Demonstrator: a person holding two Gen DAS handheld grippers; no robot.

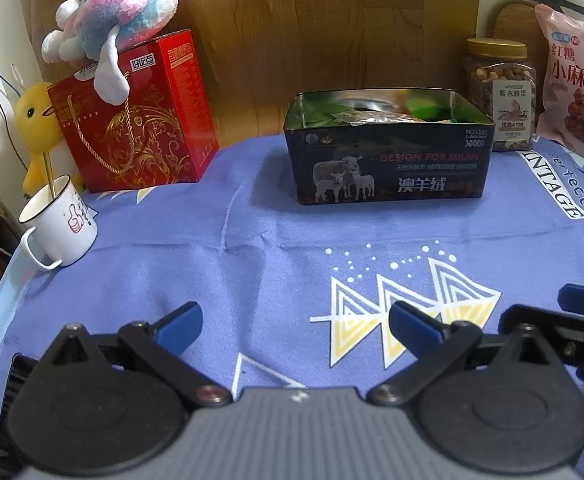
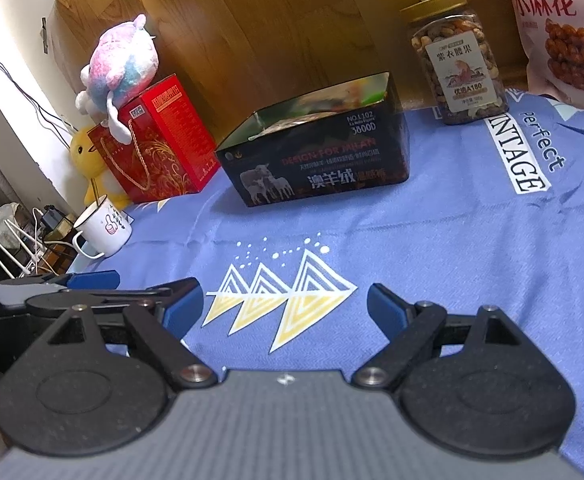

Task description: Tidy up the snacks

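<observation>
Left gripper (image 1: 295, 326): fingers spread wide, nothing between them, low over the blue cloth (image 1: 212, 248). Right gripper (image 2: 286, 306): also wide apart and empty, over the triangle print.

Dark tin (image 1: 387, 152) sits far centre on the cloth, lid off, snack packets inside; well ahead of both grippers, apart from them. Nut jar (image 1: 501, 96) just right of the tin, pink snack bag (image 1: 579, 88) further right. Red gift box (image 1: 136, 120) far left, plush toy (image 1: 112, 12) on top. White mug (image 1: 62, 224) near left edge.
</observation>
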